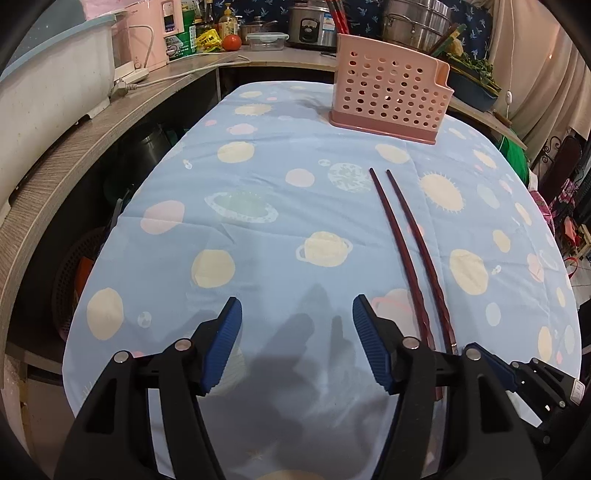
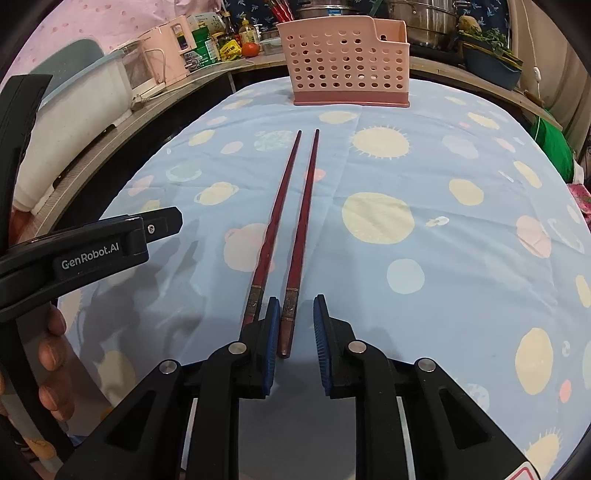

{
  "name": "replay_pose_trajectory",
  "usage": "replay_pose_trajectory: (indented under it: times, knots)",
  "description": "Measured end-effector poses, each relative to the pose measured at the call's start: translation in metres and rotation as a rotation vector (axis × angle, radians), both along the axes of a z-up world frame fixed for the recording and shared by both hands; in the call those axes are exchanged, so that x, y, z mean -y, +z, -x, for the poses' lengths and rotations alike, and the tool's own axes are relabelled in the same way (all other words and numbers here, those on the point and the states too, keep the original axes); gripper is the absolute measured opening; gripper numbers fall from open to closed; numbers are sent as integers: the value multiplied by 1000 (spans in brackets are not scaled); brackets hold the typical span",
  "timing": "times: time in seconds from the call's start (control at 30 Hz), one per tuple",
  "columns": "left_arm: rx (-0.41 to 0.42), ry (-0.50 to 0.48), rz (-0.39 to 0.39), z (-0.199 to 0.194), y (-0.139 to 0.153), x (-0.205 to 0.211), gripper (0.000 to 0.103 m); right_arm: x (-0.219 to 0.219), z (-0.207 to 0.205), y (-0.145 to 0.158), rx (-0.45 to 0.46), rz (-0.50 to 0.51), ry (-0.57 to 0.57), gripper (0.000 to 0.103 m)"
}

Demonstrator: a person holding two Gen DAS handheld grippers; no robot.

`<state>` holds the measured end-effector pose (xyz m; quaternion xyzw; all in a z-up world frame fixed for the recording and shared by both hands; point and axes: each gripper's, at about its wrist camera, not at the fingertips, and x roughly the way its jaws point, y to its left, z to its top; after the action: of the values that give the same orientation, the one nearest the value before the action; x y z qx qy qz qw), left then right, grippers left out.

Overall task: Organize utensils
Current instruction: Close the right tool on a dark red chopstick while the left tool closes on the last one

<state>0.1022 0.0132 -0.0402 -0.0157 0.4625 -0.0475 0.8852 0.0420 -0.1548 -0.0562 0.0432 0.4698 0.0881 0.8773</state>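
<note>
— Lying side by side on the blue planet-print tablecloth point(image 2: 461, 258) are two dark red chopsticks point(image 2: 299, 229), thin ends pointing toward the pink holder point(image 2: 343, 66) at the far end of the table. Do they touch?

— No, a narrow strip of cloth shows between them all the way along. The holder stands upright, well apart from their tips, and its holes show nothing I can make out inside.

— And the right gripper point(image 2: 295, 332)?

— Partly spread, with the thick end of the right-hand chopstick lying in the gap. That stick sits just beside the left pad; whether it touches, I cannot tell. The other pad is clear of it. The second chopstick passes outside, under the left finger.

— The left gripper point(image 1: 297, 332)?

— Spread wide over bare cloth, holding nothing. The chopsticks lie to its right, their thick ends running behind its right finger.

— Anything behind the table?

— A counter point(image 1: 74, 155) crowded with a pink appliance point(image 1: 147, 33), bottles, a tomato point(image 1: 232, 41) and steel pots point(image 1: 417, 22).
</note>
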Motion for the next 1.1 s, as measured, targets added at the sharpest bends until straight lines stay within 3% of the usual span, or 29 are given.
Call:
replay_pose_trajectory:
  times: [0.07,0.13,0.5,0.77,0.93,1.1]
  knots:
    - [-2,-3,0,1,-1,1,61,2,0,-1,1,5,-10,8]
    - [-3,-10,2,3,0,3,61,6,1,-1,2,-1,-23,7]
    - [-25,-127,3,18,-4,39,66,47,9,-1,8,-21,-162,7]
    - [-52,-218,-1,25,-12,66,68,56,14,-2,4,-28,-179,7]
    - [-95,-220,12,23,-22,68,68,56,15,-3,5,-31,-180,7]
    - [-89,-215,8,25,-22,67,61,56,15,-2,6,-28,-179,7]
